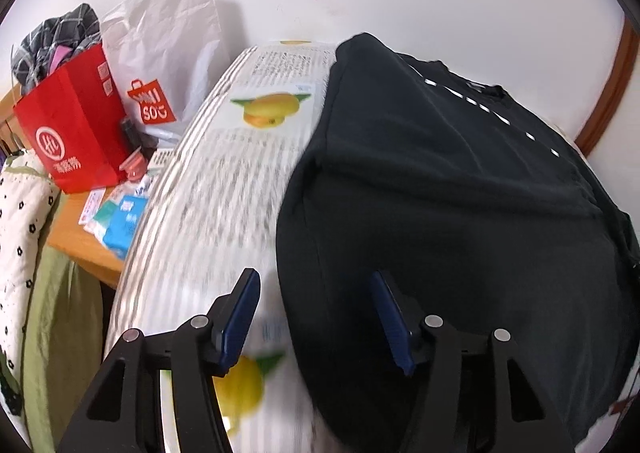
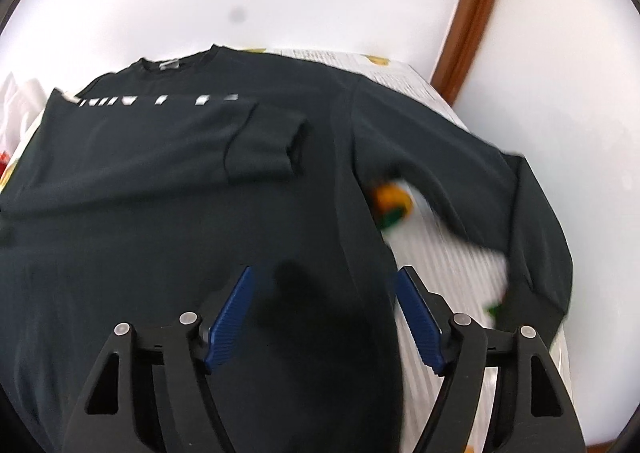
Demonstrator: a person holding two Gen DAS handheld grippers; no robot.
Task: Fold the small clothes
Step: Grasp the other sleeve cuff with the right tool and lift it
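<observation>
Both your left gripper (image 1: 314,319) and right gripper (image 2: 324,321) stand wide and empty above the black sweatshirt (image 2: 168,221). Its folded sleeve (image 2: 256,145) may slip open; the unfolded sleeve (image 2: 532,221), apparently overhanging the printed tablecloth (image 1: 224,189), could drag.

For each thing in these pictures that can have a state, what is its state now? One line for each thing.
black sweatshirt: lying flat on the printed surface, partly folded
left sleeve: folded in across the chest
right sleeve: still spread out to the side, not folded
left gripper: open, holding nothing
right gripper: open, holding nothing
red paper bag: upright, stuffed with checked cloth
white shopping bag: upright behind the red bag
</observation>
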